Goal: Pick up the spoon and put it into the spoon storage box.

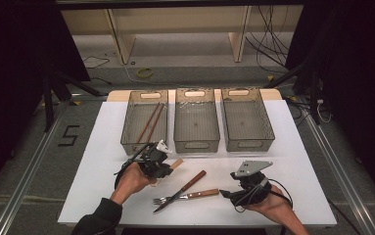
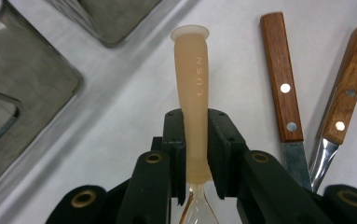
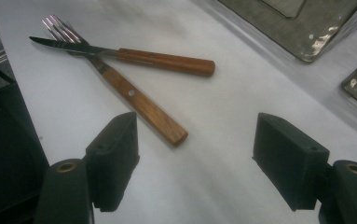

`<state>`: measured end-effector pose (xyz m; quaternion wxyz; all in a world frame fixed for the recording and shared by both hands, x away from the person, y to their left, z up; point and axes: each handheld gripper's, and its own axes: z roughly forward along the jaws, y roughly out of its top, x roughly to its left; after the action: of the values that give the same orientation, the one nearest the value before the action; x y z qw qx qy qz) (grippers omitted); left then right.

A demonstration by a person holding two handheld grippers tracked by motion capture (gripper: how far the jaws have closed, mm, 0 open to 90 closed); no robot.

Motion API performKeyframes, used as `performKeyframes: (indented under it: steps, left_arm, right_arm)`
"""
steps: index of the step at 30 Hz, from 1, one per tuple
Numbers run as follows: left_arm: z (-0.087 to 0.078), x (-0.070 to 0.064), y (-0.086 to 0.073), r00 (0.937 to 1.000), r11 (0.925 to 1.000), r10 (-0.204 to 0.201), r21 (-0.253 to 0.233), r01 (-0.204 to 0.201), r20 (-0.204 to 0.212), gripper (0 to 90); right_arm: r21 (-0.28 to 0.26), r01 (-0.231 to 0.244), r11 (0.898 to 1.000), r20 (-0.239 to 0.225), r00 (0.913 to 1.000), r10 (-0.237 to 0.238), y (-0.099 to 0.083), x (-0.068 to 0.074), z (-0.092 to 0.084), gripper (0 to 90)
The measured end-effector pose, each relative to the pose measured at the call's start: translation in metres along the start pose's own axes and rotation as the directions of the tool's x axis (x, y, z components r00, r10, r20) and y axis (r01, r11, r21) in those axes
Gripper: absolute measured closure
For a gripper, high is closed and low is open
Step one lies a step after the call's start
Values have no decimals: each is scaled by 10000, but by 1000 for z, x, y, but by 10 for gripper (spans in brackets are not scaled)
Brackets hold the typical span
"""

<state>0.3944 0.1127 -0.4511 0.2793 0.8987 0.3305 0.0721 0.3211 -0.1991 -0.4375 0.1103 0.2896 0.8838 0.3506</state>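
Left gripper (image 2: 195, 154): jaws clamped on tan plastic spoon (image 2: 192, 88), handle projecting forward beyond jaw tips, clear bowl below them. Left hand (image 1: 132, 180) angled toward the three grey bins (image 1: 196, 122). To the right of these jaws: wooden-handled knife (image 2: 282, 88) and wooden-handled fork (image 2: 344, 93) on white table (image 2: 120, 140).

Right gripper (image 3: 195, 154): jaws spread wide, empty, just above table. Fork handle end between and slightly ahead of jaws, crossed by knife farther ahead. Right hand (image 1: 273, 205) low at near table edge.

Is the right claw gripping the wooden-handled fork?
No: the right claw stands open over bare white table, with the wooden-handled fork lying beyond it.
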Motion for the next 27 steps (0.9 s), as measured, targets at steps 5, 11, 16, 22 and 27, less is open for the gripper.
performKeyframes:
  steps: [5, 11, 16, 22, 27]
  left_arm:
    - [-4, 2, 1, 9999, 9999, -65, -119, 66, 119, 778]
    - [-10, 4, 3, 9996, 9992, -163, -365, 171, 236, 778]
    - [-15, 6, 5, 9991, 9977, -285, -601, 303, 303, 778]
    - [-19, 7, 10, 9989, 9965, -285, -770, 313, 381, 778]
    - [-24, 7, 17, 9991, 9948, -198, -992, 233, 363, 778]
  right_arm:
    - [-22, 9, 10000, -12, 10000, -9, 0, 0, -1, 315]
    - [-38, -10, 10000, -5, 10000, 10, 1, 0, -1, 315]
    - [-70, 0, 10000, 2, 10000, 0, 1, 0, -2, 315]
    - [-71, 0, 10000, -16, 10000, -1, 1, 0, -2, 315]
    - [-97, -8, 10000, -21, 10000, 8, 1, 0, -2, 315]
